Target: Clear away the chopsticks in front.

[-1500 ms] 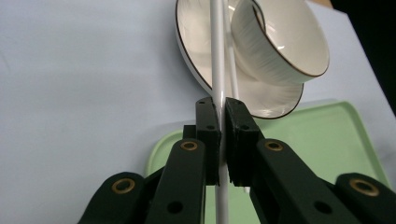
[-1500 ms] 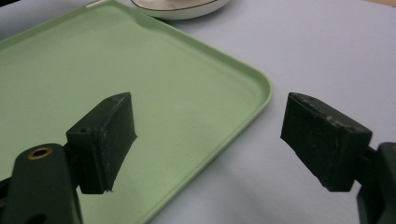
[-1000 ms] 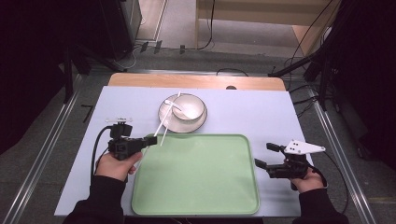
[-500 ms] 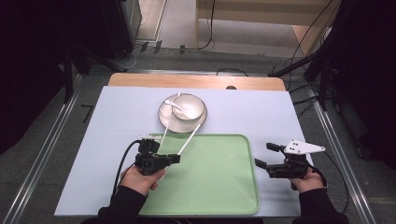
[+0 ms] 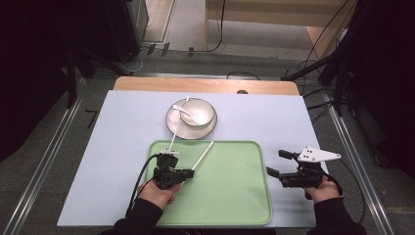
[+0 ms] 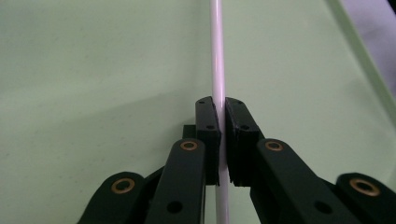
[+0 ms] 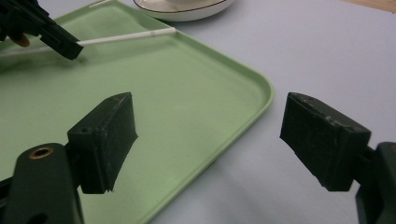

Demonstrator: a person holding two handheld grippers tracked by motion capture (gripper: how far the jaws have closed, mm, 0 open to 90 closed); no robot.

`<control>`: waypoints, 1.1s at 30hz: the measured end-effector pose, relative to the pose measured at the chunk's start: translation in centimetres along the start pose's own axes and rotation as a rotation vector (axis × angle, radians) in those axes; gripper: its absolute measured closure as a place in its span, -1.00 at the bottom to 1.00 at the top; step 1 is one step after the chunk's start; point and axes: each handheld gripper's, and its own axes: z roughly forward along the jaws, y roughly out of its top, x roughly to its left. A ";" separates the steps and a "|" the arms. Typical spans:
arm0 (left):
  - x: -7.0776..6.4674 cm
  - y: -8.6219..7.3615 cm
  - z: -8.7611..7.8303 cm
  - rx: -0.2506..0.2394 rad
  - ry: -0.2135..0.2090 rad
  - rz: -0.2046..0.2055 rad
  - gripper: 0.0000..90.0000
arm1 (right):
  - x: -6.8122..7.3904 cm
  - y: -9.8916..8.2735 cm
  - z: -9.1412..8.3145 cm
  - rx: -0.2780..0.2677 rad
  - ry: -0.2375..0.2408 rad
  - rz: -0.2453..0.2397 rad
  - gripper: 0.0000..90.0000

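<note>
Left gripper is clamping a white chopstick over the green tray, its far tip nearing the tray's rim beside the plate. Right gripper is hanging empty, jaws apart, beside the tray. Lowering flat before letting go should be preventing rolling.
</note>
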 end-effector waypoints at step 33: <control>1.3 3.2 -4.6 -0.072 -0.095 0.090 -0.12 | 0.1 0.1 -0.2 -0.002 0.003 -0.004 -0.58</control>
